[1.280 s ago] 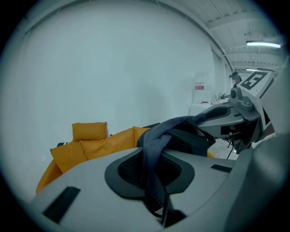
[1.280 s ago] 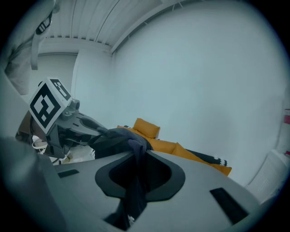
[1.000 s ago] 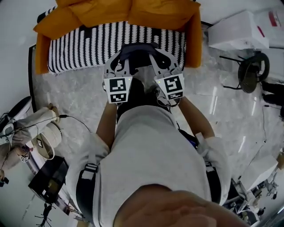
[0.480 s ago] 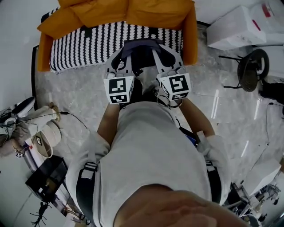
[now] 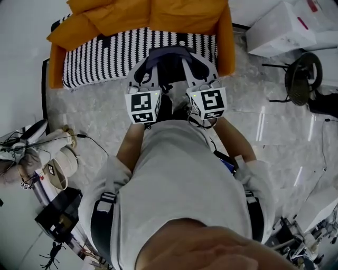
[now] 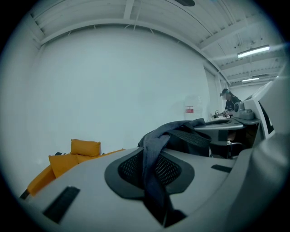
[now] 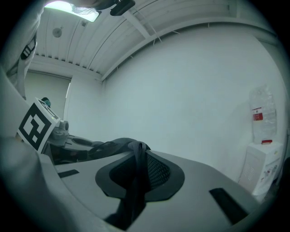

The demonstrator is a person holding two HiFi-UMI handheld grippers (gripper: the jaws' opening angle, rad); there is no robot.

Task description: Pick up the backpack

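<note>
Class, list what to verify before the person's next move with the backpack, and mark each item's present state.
1. The left gripper clamps the left strap: ok.
2. The right gripper clamps the right strap: ok.
3. The backpack sits between both grippers: ok.
4. Its bottom is clear of the floor: cannot tell, the person's body hides it.
5. Free room ahead: not ok, the orange sofa stands close in front.

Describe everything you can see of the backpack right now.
The backpack is dark blackish-blue fabric with a mesh-textured part. It hangs slumped between the two grippers, in front of the striped sofa cover. The left gripper is shut on its left strap, the right gripper on its right strap. Its lower part is hidden.
</note>
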